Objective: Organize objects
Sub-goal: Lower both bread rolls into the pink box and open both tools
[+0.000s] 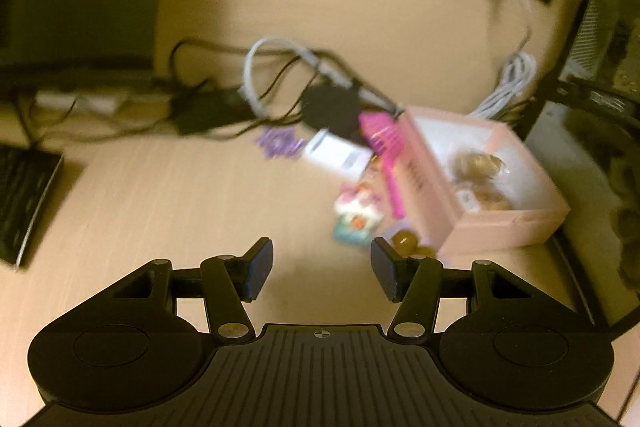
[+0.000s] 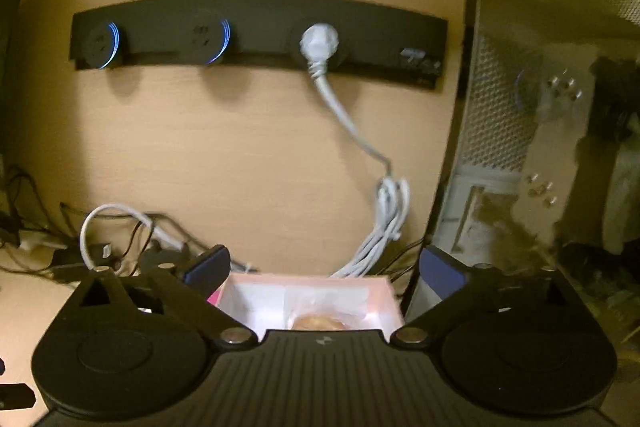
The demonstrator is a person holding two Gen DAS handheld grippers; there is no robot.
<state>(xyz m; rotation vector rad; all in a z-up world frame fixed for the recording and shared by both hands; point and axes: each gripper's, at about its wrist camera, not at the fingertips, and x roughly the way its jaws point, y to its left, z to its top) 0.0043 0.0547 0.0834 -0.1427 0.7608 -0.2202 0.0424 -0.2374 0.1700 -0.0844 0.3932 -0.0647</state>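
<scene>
In the left wrist view a pink open box [image 1: 516, 223] sits at the right of the desk with gold-wrapped items [image 1: 478, 163] inside. Beside its left wall lie a pink comb [image 1: 386, 163], a white packet [image 1: 338, 151], a purple item [image 1: 280, 143], a colourful small toy [image 1: 358, 215] and amber pieces [image 1: 404, 241]. My left gripper [image 1: 322, 267] is open and empty, hovering in front of these. My right gripper [image 2: 324, 267] is open and empty above the pink box [image 2: 312, 293], where a gold-wrapped item [image 2: 320, 323] shows.
A tangle of black and white cables [image 1: 256, 87] and adapters lies behind the objects. A black power strip [image 2: 256, 31] with a white plug [image 2: 320, 41] is on the wall. A computer case [image 2: 552, 147] stands right of the box. A black device [image 1: 24, 195] lies at the left.
</scene>
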